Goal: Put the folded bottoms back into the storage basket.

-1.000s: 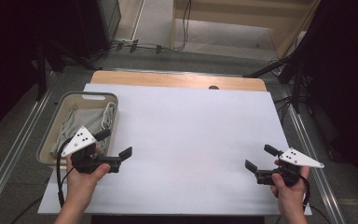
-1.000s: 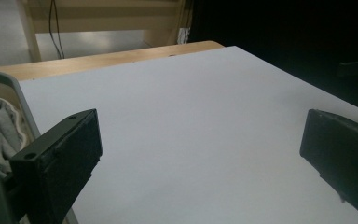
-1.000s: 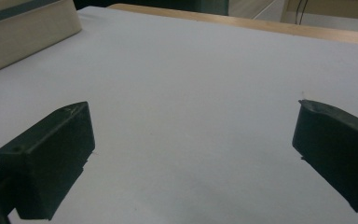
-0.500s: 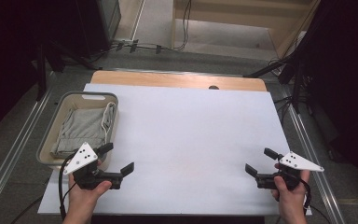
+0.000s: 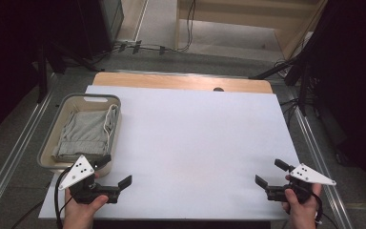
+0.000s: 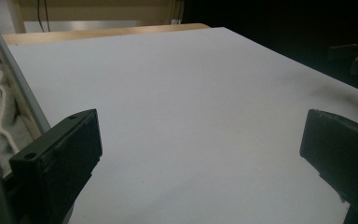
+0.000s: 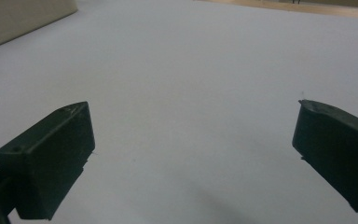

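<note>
Table surface: a white rectangular sheet [image 5: 190, 143] is laid over a wooden tabletop [image 5: 181, 82], whose bare edge is seen at the upper centre of the high view.
Basket: a beige rectangular plastic basket [image 5: 52, 128] is located at the left of the high view, on the sheet's left edge.
Basket contents: a folded grey garment with a white drawstring [image 5: 83, 131] is held inside.
Left gripper [image 5: 117, 173]: positioned at the lower left, just below the basket's near end; jaws are spread wide apart, nothing between them.
Right gripper [image 5: 270, 172]: positioned at the lower right, over bare sheet; jaws are likewise held wide apart and empty.
Hands: each gripper is grasped from the bottom edge.
</note>
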Demonstrator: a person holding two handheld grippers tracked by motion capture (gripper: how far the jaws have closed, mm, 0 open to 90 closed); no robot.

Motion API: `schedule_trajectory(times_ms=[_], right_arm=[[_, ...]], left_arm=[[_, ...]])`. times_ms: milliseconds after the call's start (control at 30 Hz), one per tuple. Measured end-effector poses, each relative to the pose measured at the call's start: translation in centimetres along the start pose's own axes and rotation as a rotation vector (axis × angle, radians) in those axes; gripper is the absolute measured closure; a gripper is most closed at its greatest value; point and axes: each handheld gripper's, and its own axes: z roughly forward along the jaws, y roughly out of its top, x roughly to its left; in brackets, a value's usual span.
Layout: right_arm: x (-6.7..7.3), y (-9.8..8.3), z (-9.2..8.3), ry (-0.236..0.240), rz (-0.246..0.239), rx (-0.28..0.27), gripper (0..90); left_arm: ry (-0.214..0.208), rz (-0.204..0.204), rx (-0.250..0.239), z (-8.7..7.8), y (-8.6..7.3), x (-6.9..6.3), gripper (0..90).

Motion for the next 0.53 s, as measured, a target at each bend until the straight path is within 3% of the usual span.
schedule_trajectory(times_ms=[333,533], right_arm=[[-0.41,-0.82,-0.65,-0.011,0.02,0.004,0.0],[-0.3,-0.77,-0.49,-0.002,0.004,0.007,0.0]], left_arm=[[-0.004,-0.003,0.008,0.3,-0.38,0.26,0.0],[-0.005,-0.005,0.005,0.36,-0.36,0.23,0.0]])
